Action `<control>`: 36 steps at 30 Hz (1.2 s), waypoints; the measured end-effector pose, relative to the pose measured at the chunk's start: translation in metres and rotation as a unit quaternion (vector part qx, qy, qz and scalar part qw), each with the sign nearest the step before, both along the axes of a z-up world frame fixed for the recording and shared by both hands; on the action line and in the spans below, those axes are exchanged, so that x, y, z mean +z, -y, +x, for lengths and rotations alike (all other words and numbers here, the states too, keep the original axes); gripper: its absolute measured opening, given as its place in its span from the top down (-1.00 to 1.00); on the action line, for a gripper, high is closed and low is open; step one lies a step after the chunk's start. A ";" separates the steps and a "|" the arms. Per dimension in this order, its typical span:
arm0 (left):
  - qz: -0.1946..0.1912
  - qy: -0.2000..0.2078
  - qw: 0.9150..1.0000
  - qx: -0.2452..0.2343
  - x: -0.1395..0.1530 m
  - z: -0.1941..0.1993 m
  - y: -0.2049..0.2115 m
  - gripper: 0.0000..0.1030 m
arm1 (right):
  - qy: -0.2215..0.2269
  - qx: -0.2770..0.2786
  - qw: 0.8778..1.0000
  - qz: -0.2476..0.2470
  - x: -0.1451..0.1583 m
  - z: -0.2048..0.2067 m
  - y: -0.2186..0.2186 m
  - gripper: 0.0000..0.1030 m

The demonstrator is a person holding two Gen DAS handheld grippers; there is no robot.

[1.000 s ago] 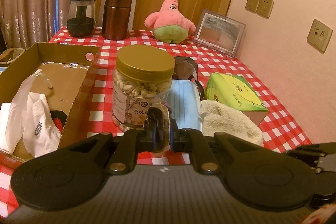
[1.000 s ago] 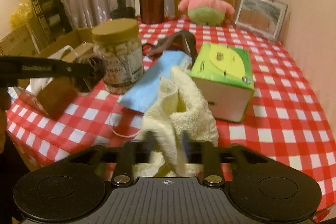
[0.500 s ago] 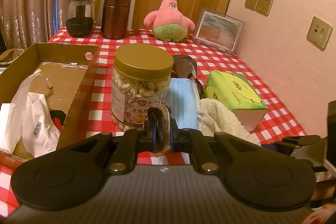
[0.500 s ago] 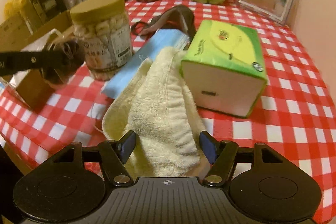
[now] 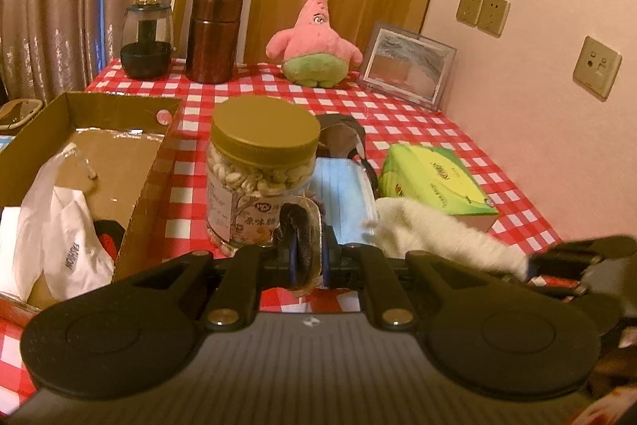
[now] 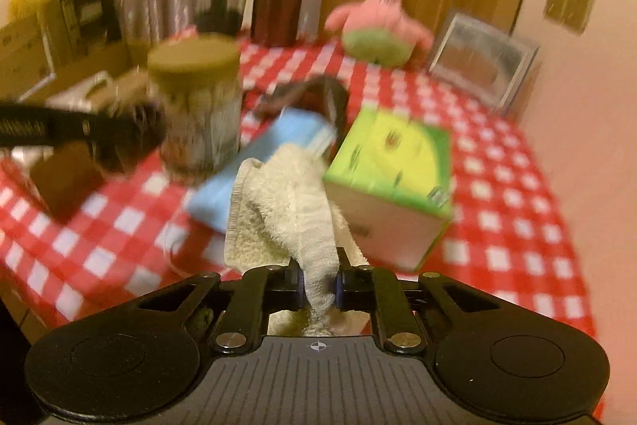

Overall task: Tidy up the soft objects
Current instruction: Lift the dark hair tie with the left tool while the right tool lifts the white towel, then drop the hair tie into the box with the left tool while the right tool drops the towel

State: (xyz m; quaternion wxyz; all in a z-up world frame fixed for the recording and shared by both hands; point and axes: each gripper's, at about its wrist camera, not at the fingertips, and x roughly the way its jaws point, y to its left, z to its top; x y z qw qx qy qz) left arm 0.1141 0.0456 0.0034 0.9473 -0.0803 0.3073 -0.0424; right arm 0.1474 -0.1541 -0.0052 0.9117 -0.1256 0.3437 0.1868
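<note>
Beside tissue box (image 6: 392, 182), right gripper (image 6: 318, 289) jaws just closed, pinching towel (image 6: 286, 210) edge.

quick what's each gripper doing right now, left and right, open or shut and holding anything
Left gripper: shut on a dark scrunchie.
Right gripper: jaws have just closed, now shut on the cream towel.
</note>
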 end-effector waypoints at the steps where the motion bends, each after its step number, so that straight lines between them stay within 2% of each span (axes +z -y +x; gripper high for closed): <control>1: 0.000 0.001 1.000 -0.001 0.002 -0.001 0.000 0.80 | 0.010 -0.003 1.000 0.005 0.008 -0.003 0.002 0.74; 10: -0.015 0.017 1.000 -0.013 0.028 -0.006 -0.005 0.80 | 0.097 -0.017 0.995 0.032 0.079 -0.015 0.017 0.75; 14: -0.011 0.029 0.999 -0.019 0.042 -0.009 -0.005 0.80 | 0.120 -0.028 0.991 0.047 0.105 -0.017 0.022 0.74; 18: -0.018 0.035 0.999 -0.023 0.053 -0.012 -0.009 0.80 | 0.119 -0.026 0.990 0.076 0.123 -0.019 0.026 0.74; 24: -0.019 0.039 0.999 -0.023 0.068 -0.018 -0.021 0.80 | 0.105 0.002 0.989 0.105 0.135 -0.025 0.008 0.74; 32: -0.024 0.042 0.999 -0.007 0.092 -0.024 -0.065 0.80 | 0.085 0.073 0.981 0.157 0.152 -0.022 -0.050 0.74; 36: -0.010 0.044 0.999 0.015 0.101 -0.029 -0.098 0.80 | 0.077 0.114 0.974 0.179 0.156 -0.014 -0.092 0.74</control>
